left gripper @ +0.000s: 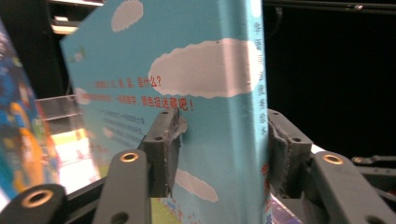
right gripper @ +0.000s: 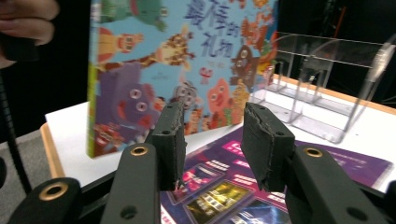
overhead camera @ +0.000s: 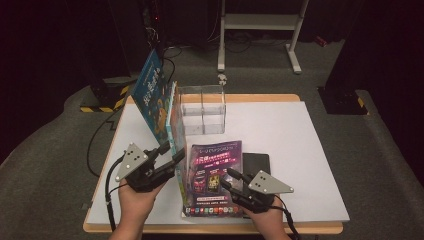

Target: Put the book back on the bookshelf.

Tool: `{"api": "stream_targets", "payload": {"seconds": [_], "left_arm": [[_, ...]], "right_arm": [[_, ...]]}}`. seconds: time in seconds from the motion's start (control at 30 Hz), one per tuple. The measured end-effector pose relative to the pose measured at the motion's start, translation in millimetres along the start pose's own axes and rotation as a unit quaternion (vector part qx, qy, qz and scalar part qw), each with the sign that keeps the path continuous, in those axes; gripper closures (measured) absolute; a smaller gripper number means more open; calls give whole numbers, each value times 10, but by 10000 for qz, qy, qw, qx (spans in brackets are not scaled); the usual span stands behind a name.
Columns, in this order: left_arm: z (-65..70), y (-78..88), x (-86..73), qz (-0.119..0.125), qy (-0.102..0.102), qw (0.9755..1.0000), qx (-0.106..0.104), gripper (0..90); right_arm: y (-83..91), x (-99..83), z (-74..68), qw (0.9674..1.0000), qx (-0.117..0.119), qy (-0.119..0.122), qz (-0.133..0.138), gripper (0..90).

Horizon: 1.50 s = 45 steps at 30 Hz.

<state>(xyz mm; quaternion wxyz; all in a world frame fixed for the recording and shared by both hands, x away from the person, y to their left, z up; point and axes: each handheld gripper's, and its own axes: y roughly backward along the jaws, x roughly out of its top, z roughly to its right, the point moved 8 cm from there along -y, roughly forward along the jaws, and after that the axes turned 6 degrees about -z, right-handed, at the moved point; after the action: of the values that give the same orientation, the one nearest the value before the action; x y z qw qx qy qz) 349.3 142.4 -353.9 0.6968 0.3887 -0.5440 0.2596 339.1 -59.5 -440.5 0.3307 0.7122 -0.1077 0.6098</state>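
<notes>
The left tongs were clamped across the spine edge of a blue picture book, pads pressed to both covers, the book standing upright on its bottom edge just in front of the clear acrylic organizer. A second blue book leaned behind the held one, its cover tilted away from the organizer. The right tongs hung with their jaws parted and nothing between them, low over the purple magazine lying flat in front of the organizer, a dark flat thing tucked just beside the magazine.

The step, by my reading, was getting that upright book into one of the organizer's compartments. Doing it well meant keeping the grip near the spine so the covers did not fan open, lifting straight before swinging toward the organizer, and lining the book's bottom edge with a divider gap rather than its rim. The free tongs could steady the organizer's front wall, since light acrylic would probably skate across the white surface when nudged.
</notes>
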Motion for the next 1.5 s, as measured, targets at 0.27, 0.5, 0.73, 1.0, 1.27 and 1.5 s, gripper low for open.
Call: {"api": "stream_targets", "payload": {"seconds": [0.27, 0.5, 0.73, 1.0, 1.27, 1.5], "left_arm": [[-241, 201, 7, -80, 47, 9994, 345, 561], [-462, 409, -61, -192, 2, 9973, 705, 643], [-718, 646, -254, -282, 45, 9942, 1034, 801], [-788, 794, -489, -258, 27, 9953, 936, 803], [-829, 882, -669, -123, 55, 9963, 845, 801], [-822, 925, -774, -125, 53, 9964, 840, 799]], "right_arm": [[63, -52, 172, 9997, -191, -133, 3, 586], [130, -106, 391, 9987, -392, -337, -14, 589], [157, -149, 518, 9975, -509, -486, -31, 594], [145, -191, 598, 9967, -613, -518, -98, 595], [186, -292, 769, 9945, -825, -604, -237, 593], [253, -479, 910, 9914, -1048, -627, -471, 574]]}}
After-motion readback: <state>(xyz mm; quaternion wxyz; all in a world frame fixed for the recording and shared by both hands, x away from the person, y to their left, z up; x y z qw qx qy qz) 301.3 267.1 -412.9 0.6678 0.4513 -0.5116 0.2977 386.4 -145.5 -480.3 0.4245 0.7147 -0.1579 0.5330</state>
